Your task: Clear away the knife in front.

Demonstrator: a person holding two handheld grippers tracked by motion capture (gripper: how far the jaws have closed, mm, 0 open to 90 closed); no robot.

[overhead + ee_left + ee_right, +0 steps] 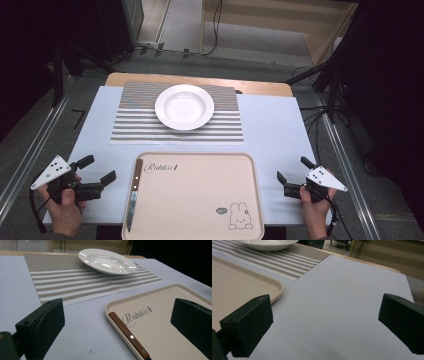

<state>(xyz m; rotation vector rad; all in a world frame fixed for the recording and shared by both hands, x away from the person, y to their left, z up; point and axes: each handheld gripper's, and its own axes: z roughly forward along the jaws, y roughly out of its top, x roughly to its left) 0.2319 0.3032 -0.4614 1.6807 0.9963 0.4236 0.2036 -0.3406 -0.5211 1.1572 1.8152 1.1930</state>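
While both grippers rest at the counter's (272, 125) near edge, each spreads its fingers wide with nothing between them. At the near left corner sits the left gripper (100, 170), just beside the tray (200, 200); at the near right corner sits the right gripper (291, 170), slightly apart from the tray's other side. A wood-handled knife (134, 192) lies flat along the tray's left rim, handle away from the person, closest to the left gripper. Beyond the tray, toward the far edge, a striped placemat (130, 120) carries a white plate (184, 106).
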